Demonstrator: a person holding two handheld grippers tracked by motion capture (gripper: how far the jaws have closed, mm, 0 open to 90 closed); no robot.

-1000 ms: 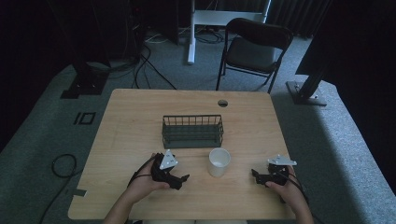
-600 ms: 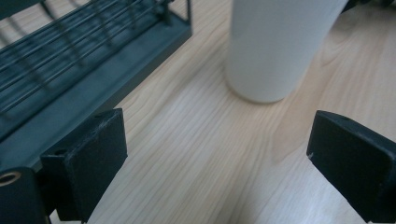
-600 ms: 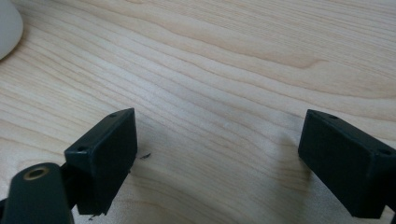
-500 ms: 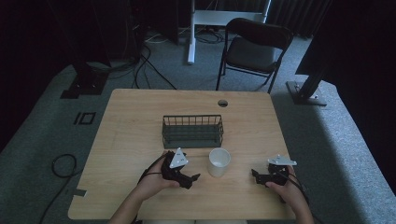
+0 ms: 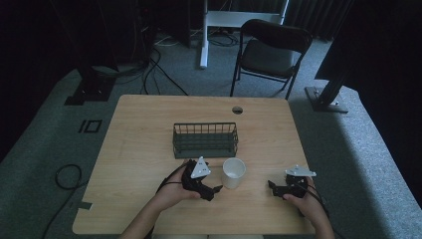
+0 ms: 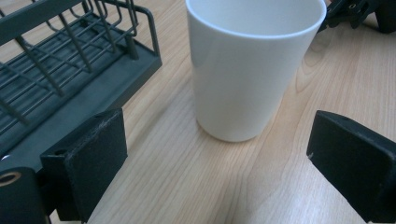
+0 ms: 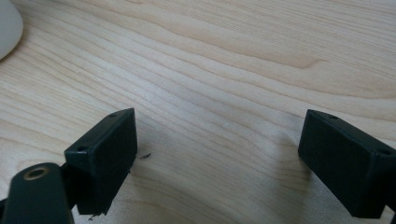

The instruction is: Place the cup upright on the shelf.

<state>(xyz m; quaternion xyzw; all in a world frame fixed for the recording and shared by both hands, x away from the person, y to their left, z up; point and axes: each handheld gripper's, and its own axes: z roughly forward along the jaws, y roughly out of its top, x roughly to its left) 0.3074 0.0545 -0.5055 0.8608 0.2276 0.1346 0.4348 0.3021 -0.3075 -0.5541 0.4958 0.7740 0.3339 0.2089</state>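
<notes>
A white cup (image 5: 234, 173) stands upright on the wooden table (image 5: 149, 144), just in front of a dark wire basket (image 5: 205, 139). My left gripper (image 5: 215, 190) is open right beside the cup's left side, pointing at it. In the left gripper view the cup (image 6: 252, 65) stands a short way beyond the two spread jaws, not between them, with the basket (image 6: 70, 70) to the left. My right gripper (image 5: 272, 186) rests open on the table to the right of the cup. Its own view has bare wood between the jaws and the cup's edge (image 7: 8, 28) at top left.
A round cable hole (image 5: 237, 110) sits near the table's far edge. A black folding chair (image 5: 268, 52) stands behind the table on grey carpet. Cables (image 5: 67, 175) lie on the floor to the left. The right gripper (image 6: 359, 11) appears at the top right of the left gripper view.
My left gripper has moved right and slightly forward across the table, closing in on the cup. The right gripper has stayed in place.
</notes>
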